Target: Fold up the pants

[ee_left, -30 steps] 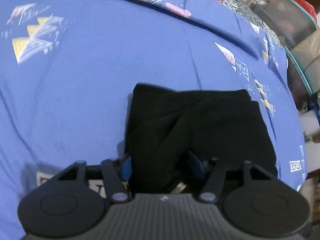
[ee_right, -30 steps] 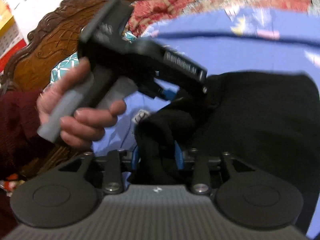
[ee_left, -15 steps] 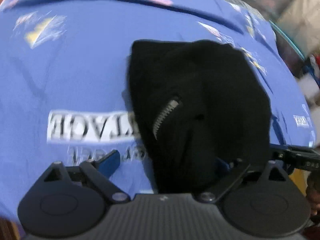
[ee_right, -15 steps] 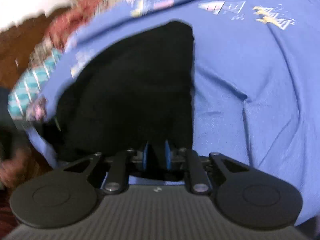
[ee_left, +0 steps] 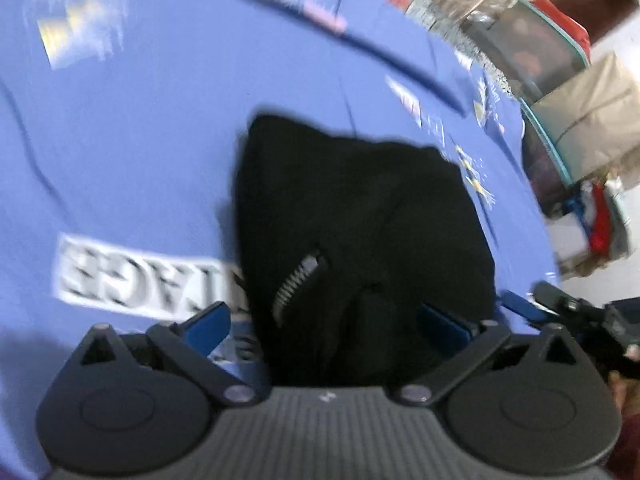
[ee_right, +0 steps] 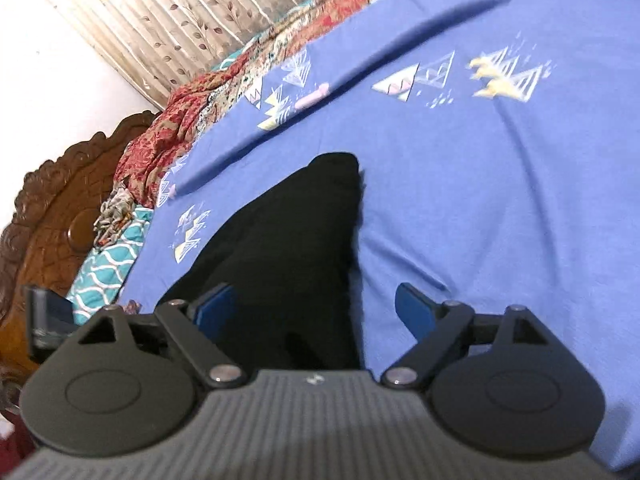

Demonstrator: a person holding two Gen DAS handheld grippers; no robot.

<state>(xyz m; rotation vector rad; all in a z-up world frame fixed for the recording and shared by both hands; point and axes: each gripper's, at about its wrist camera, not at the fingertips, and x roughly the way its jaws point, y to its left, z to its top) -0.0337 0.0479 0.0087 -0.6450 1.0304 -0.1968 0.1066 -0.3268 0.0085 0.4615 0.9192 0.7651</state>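
Note:
The black pants point(ee_left: 360, 220) lie as a folded bundle on the blue printed bedsheet point(ee_left: 140, 140), with a zipper point(ee_left: 298, 284) showing near the front. My left gripper point(ee_left: 325, 322) is opening wide; the near edge of the pants sits between its blue pads, which do not press on it. In the right wrist view the pants point(ee_right: 288, 240) taper away to a corner. My right gripper point(ee_right: 314, 308) is also opening; its left pad point(ee_right: 214, 306) is over the cloth and its right pad point(ee_right: 414, 310) over bare sheet. The right gripper's finger point(ee_left: 520, 306) shows at the left view's right edge.
A carved wooden headboard point(ee_right: 52, 216) stands at the left, with red patterned cloth point(ee_right: 168, 136) and a teal patterned pillow point(ee_right: 112, 256) beside it. Behind them hangs a leaf-print curtain point(ee_right: 180, 12). Storage boxes point(ee_left: 540, 48) are stacked past the bed's far edge.
Both grippers went from shut on the black cloth to spread wide, and the pants now rest on the sheet. The right gripper rolled and swung from facing the headboard to looking across the bed.

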